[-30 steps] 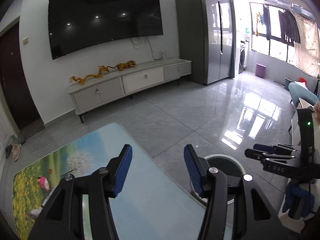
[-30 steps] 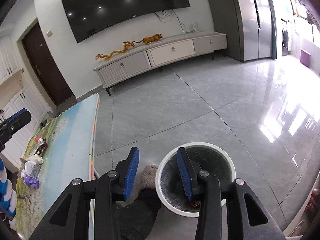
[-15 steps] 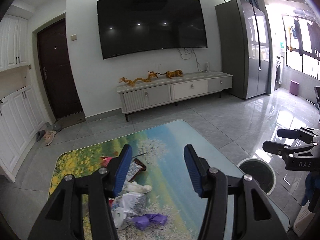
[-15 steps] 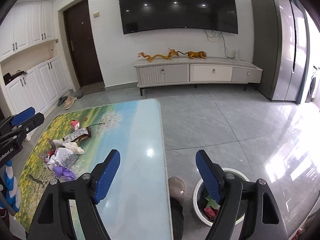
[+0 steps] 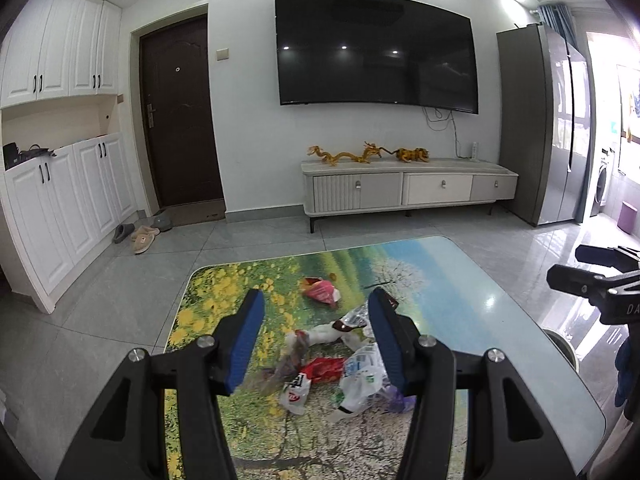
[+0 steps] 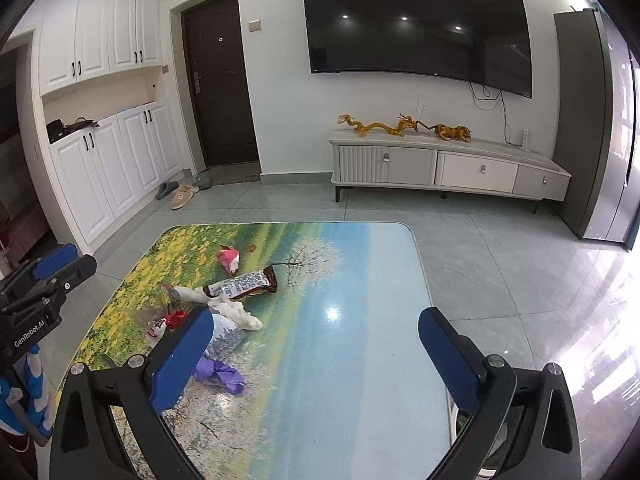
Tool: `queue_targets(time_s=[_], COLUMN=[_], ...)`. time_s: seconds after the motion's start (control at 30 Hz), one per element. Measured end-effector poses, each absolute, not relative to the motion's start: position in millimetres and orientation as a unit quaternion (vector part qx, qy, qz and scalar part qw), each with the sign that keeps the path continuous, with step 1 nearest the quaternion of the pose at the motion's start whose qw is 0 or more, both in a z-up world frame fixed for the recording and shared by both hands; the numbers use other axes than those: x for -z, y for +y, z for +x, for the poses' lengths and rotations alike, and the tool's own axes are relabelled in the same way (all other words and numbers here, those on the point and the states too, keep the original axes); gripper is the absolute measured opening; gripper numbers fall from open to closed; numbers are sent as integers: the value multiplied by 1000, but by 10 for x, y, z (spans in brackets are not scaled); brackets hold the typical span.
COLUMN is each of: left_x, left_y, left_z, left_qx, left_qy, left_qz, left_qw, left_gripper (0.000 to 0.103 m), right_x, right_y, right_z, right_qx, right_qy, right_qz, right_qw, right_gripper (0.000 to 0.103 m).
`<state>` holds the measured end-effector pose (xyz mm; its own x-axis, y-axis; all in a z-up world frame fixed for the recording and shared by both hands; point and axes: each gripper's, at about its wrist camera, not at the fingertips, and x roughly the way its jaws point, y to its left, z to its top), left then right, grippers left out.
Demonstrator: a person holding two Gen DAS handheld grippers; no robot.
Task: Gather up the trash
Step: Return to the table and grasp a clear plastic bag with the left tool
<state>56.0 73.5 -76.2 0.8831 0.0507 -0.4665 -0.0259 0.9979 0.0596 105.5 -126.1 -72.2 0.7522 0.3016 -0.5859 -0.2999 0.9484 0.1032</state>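
Note:
Several pieces of trash lie on the picture-printed table [image 5: 460, 280]: a pink wrapper [image 5: 320, 290], a red wrapper [image 5: 323, 369], clear plastic bags [image 5: 360, 380], a purple scrap [image 6: 222, 374], a brown snack wrapper [image 6: 244, 282] and a white tissue [image 6: 240, 314]. My left gripper [image 5: 316, 340] is open and empty, above the pile. My right gripper [image 6: 316, 352] is open wide and empty, over the table's right half. The bin's rim [image 5: 562, 350] shows past the table's right edge.
A TV stand [image 5: 408, 188] and a wall TV stand at the back, a dark door [image 5: 180, 120] and white cabinets [image 5: 60, 184] at left, a grey fridge [image 5: 540, 128] at right. Slippers [image 5: 140, 236] lie on the tiled floor.
Both grippers have swung left from the bin and floor to face the table and its trash. The right gripper has opened wider.

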Motion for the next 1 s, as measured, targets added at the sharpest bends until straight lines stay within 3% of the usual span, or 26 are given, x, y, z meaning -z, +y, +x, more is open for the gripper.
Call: queue_targets(time_s=[0.4,0.57,0.63,0.7,1.0], left_x=[1116,1382,1465,1539,1829], left_y=[1865,2122,2113,2069,1632], left_z=[616,679,744,830,1424], left_qx=[-16,14,29,46,103], left_qy=[299,343,356,364,412], left_qz=[-32,-55,-64,-69,-31], left_qw=[954,937,932,928,905], left_gripper=[52,52,51,51,49], right_x=[1076,1371,1459,1526,1881], right_y=[-765,-551,-490,-448,-322], right_z=[1398,1616,1696,1779,2170], right_qx=[-227,-260,-269,-277,-302], right_qy=[378,416,425,432,467], right_qz=[-1,5,4,5,-10], right_qw=[898,871,864,858,831], right_gripper=[102,69,61,56,50])
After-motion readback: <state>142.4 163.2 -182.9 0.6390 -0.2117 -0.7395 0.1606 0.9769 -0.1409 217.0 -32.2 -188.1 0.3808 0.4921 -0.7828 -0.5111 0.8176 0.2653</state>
